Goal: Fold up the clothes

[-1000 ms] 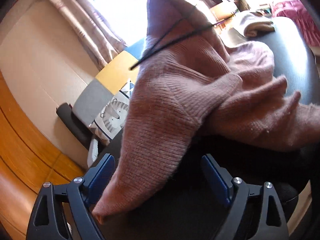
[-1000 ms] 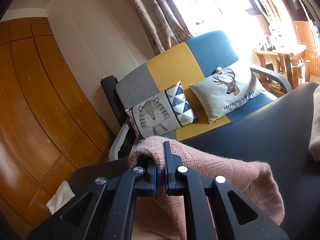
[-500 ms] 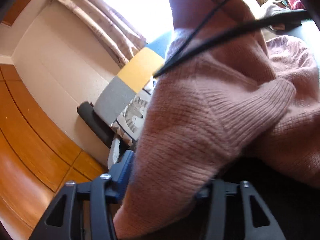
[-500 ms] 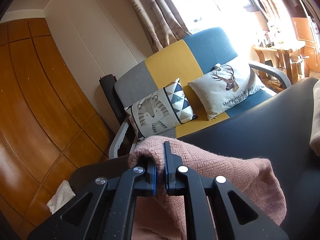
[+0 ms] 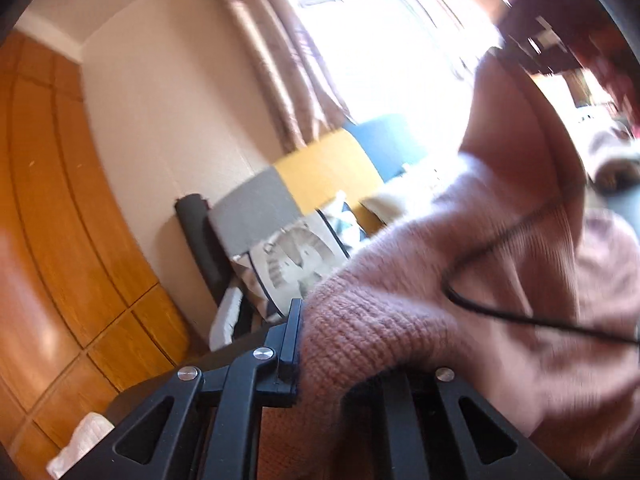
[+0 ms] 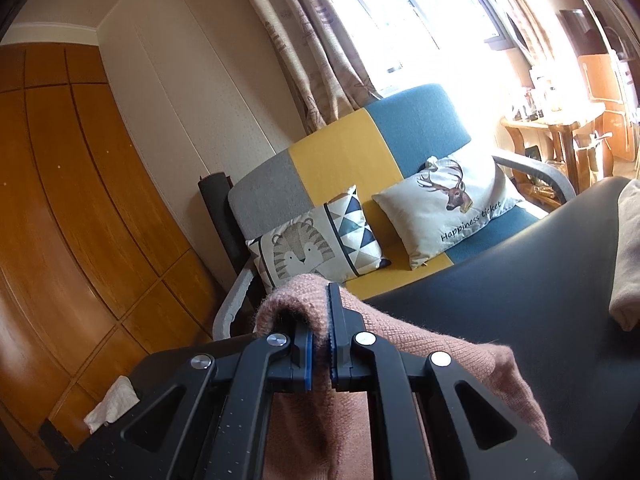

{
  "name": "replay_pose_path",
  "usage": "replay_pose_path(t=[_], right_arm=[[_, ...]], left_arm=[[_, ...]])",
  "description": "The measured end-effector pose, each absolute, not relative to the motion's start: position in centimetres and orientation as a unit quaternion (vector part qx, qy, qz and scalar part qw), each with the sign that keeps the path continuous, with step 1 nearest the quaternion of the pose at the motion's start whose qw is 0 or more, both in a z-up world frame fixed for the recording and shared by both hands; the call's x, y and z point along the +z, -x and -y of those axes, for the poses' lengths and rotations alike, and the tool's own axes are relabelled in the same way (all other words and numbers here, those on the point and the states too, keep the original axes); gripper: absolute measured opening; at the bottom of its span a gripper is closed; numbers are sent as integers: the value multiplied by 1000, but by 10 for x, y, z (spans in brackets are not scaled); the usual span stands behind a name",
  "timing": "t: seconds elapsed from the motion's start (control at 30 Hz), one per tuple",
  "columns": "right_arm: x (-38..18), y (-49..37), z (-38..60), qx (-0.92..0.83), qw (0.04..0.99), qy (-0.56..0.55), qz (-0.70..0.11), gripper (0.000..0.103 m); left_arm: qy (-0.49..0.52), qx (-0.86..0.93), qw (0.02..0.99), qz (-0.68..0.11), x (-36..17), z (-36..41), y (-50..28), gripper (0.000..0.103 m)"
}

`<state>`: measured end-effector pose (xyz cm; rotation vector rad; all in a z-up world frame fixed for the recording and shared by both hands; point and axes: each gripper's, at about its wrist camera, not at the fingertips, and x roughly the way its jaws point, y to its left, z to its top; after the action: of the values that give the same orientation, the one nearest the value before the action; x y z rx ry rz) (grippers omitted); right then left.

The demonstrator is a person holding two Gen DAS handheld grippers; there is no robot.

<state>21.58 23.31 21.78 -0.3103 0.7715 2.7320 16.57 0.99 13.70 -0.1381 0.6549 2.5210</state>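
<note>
My right tongs (image 6: pixel 319 338) are clenched on a fold of the pink knitted wool sweater (image 6: pixel 420 344), which bulges over the finger tips and hangs down under them. The sweater lies at the near edge of the dark smooth table (image 6: pixel 520 292). My left tongs (image 5: pixel 332 344) also grasp the same pink sweater (image 5: pixel 400 320); a thick bunch of the knit fills the space between the fingers and hides the right finger. From there the sweater goes up to the right, but this part is blurred. A thin black cable (image 5: pixel 500 312) crosses in front of it. Behind the table stands a grey, yellow and blue sofa (image 6: pixel 332 164) with two printed cushions.
</note>
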Motion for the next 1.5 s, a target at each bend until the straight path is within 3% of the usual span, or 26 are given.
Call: replay_pose_path(t=[0.73,1.17,1.5], right_arm=[[381,-242,-199,979,75,-59,-179,5],[432,-286,-167,979,8,-130,-158,6],[430,-294,-139,966,-105,-127,-197,6]], left_arm=[[-130,957,251,-57,376,60,-143,11],[-189,941,280,-6,447,106,-184,11],[-166,909,382,32,468,131,-211,12]])
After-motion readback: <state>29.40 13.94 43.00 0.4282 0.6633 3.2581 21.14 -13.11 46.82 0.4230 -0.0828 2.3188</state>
